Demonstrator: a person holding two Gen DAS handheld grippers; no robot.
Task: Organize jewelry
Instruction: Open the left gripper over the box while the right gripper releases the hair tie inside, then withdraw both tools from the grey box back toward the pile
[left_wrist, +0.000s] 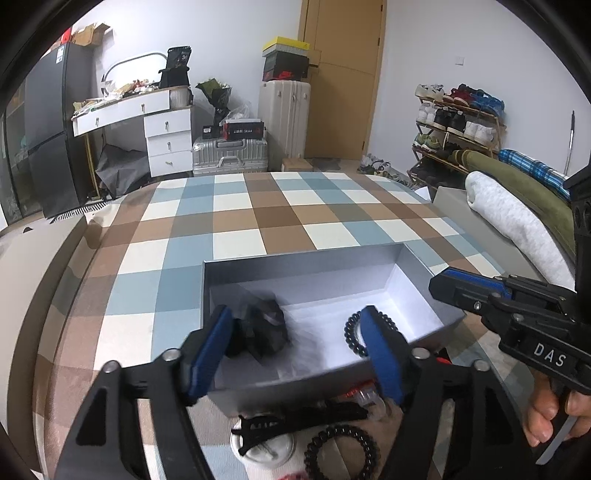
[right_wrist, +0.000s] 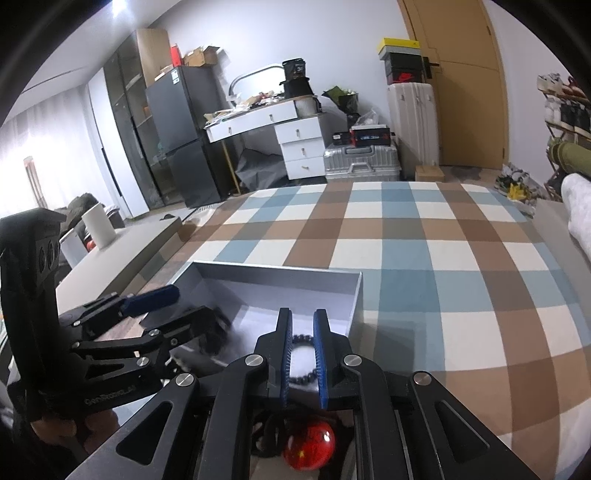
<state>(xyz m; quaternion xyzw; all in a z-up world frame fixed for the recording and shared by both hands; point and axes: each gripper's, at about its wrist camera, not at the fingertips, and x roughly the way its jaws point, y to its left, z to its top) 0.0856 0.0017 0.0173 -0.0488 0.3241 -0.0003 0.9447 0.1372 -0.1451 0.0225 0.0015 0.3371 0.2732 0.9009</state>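
My left gripper (left_wrist: 299, 347) hung wide over the open grey cardboard box (left_wrist: 258, 271), lower centre, the blurred black item (left_wrist: 264, 332) possibly bouncing out, while my right gripper (right_wrist: 303, 354) stood narrow, empty.

left gripper (left_wrist: 295, 347): black frame, blue pads, jaws spread wide
right gripper (right_wrist: 303, 349): black, blue-padded jaws narrowly parted, nothing clamped
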